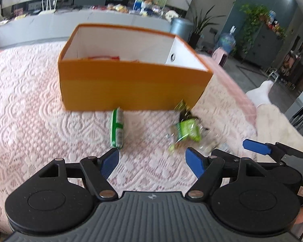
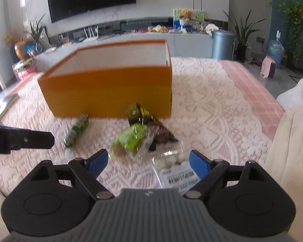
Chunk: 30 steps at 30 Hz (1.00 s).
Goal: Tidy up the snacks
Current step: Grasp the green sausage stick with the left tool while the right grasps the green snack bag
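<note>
An orange open-top box point(image 1: 131, 84) point(image 2: 111, 92) stands on the lace-covered table, with a red and white packet point(image 1: 105, 57) inside it. In front of the box lie a green roll of sweets point(image 1: 117, 129) point(image 2: 76, 131), a green packet point(image 1: 186, 131) point(image 2: 131, 139), a dark packet point(image 2: 140, 112) and a clear pack of white balls point(image 2: 171, 161). My left gripper point(image 1: 153, 159) hovers open just short of the green roll, nothing between its fingers. My right gripper point(image 2: 148, 161) is open above the clear pack and green packet, its pads touching neither.
A pink and white lace cloth point(image 1: 30, 100) covers the table. A cream blanket point(image 2: 288, 151) lies at the right edge. One blue pad of the right gripper's fingers point(image 1: 256, 147) shows beside my left gripper. A TV unit, bin and plants stand far behind.
</note>
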Motion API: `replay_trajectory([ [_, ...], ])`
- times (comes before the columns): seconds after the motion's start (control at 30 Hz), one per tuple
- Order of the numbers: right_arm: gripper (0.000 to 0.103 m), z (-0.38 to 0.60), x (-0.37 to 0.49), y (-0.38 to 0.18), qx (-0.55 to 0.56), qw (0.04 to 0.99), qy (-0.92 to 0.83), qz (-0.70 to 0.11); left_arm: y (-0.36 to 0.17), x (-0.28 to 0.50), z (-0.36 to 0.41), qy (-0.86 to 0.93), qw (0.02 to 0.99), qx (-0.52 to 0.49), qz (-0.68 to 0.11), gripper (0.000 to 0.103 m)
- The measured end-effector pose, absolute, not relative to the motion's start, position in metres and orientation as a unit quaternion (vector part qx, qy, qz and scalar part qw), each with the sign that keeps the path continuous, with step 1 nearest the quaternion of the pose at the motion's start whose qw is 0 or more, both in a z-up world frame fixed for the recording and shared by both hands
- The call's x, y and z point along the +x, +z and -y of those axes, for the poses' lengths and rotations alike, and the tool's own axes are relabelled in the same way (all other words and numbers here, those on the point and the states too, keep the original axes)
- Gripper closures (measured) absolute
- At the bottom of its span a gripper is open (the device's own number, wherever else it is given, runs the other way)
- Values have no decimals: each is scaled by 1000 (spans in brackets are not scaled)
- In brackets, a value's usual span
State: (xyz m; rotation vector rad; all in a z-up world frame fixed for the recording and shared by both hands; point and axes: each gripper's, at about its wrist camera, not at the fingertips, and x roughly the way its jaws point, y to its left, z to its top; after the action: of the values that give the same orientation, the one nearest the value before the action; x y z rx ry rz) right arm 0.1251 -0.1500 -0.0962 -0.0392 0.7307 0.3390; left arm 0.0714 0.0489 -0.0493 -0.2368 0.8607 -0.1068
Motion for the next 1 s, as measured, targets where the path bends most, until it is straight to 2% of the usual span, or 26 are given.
replay_trajectory([
  [0.33, 18, 146, 127, -117, -35, 912, 159, -377, -68, 71, -46, -68, 895, -124, -423, 17],
  [0.6, 20, 145, 128, -113, -40, 917, 165, -360, -76, 80, -46, -59, 900, -103, -420, 24],
  [0.93, 22, 124, 150, -108, -31, 920, 184, -346, -86, 110, -66, -26, 900, -115, -420, 28],
  [1.0, 22, 120, 156, -108, -32, 920, 184, -345, -91, 118, -66, -25, 899, -106, -423, 33],
])
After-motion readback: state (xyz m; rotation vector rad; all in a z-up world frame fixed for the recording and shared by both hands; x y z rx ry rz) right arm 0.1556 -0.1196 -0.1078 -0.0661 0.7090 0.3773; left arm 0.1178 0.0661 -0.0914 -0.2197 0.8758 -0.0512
